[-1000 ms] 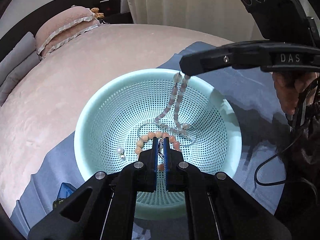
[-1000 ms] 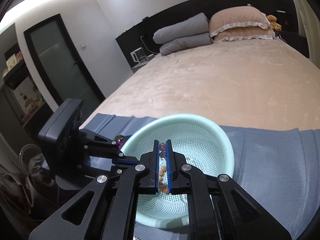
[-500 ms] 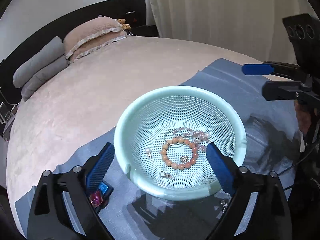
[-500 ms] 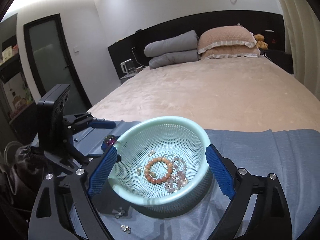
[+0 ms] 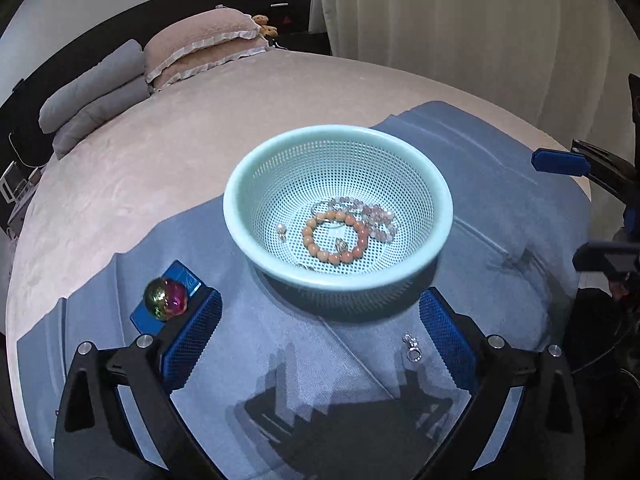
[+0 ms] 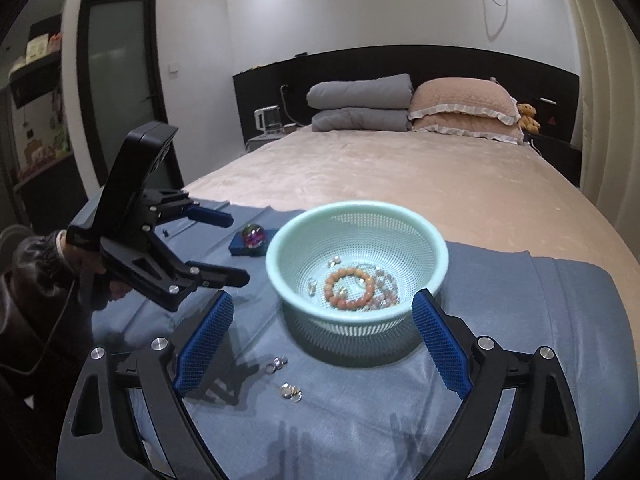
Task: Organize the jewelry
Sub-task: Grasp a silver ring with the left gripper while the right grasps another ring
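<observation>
A mint mesh basket (image 5: 440, 208) (image 6: 280, 240) stands on a blue cloth (image 5: 280, 352) on the bed. In it lie an orange bead bracelet (image 5: 334, 236) (image 6: 350, 286), a pale pink bead strand (image 5: 376, 216) (image 6: 386, 284), a pearl earring (image 5: 281, 231) and small charms. Small silver pieces lie on the cloth in front of the basket (image 5: 412, 346) (image 6: 291, 391). My left gripper (image 5: 320, 340) is open and empty, just short of the basket. My right gripper (image 6: 322, 344) is open and empty, also just short of it.
An iridescent ball (image 5: 165, 298) (image 6: 253, 236) rests on a small blue box (image 5: 176, 288) left of the basket. The pink bedspread (image 6: 400, 176) stretches behind to the pillows (image 6: 460, 108). The left gripper shows in the right wrist view (image 6: 228, 248).
Both grippers let go of their jewelry into the basket, opened wide and pulled back. The pink strand and the orange bracelet now lie in the basket.
</observation>
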